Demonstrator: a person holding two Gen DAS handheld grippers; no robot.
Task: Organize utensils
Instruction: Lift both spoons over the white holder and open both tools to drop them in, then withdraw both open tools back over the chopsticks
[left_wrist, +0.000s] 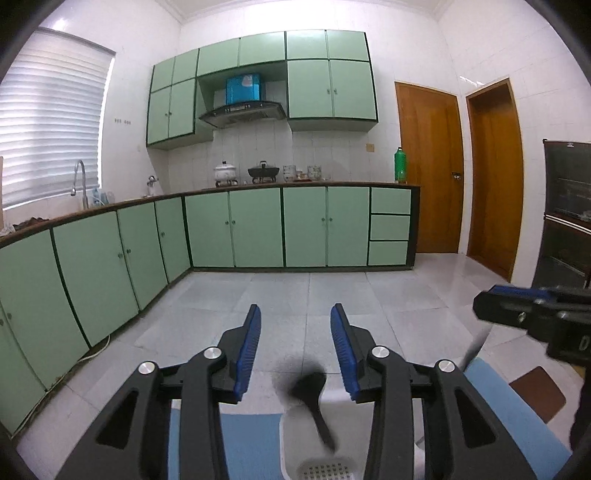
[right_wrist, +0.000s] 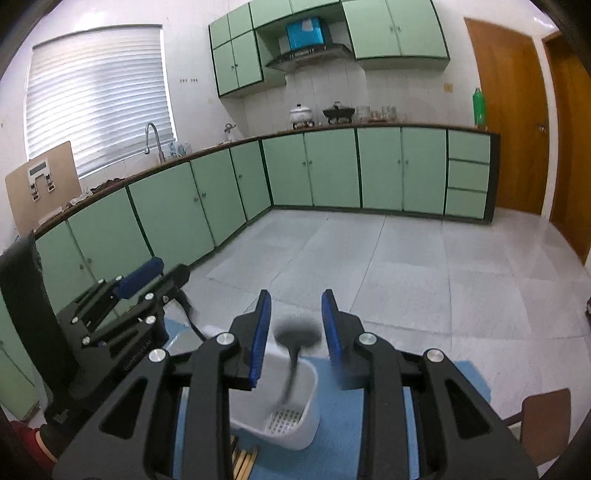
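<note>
A white utensil holder (right_wrist: 291, 417) with a perforated bottom stands on a blue mat (right_wrist: 340, 424). A black ladle (right_wrist: 295, 339) stands in it, blurred by motion, bowl end up. My right gripper (right_wrist: 295, 328) is open with its blue pads on either side of the ladle's bowl, not touching it. My left gripper (left_wrist: 295, 347) is open above the holder (left_wrist: 325, 469) with the same ladle (left_wrist: 310, 391) below and between its fingers. The left gripper also shows at the left of the right wrist view (right_wrist: 147, 280), and the right gripper at the right edge of the left wrist view (left_wrist: 532, 306).
Wooden sticks (right_wrist: 243, 461) lie on the mat by the holder. A brown chair seat (right_wrist: 543, 424) is at the right. Beyond are the tiled floor (right_wrist: 406, 266), green cabinets (right_wrist: 332, 170), a counter with pots (left_wrist: 262, 171) and brown doors (left_wrist: 428, 166).
</note>
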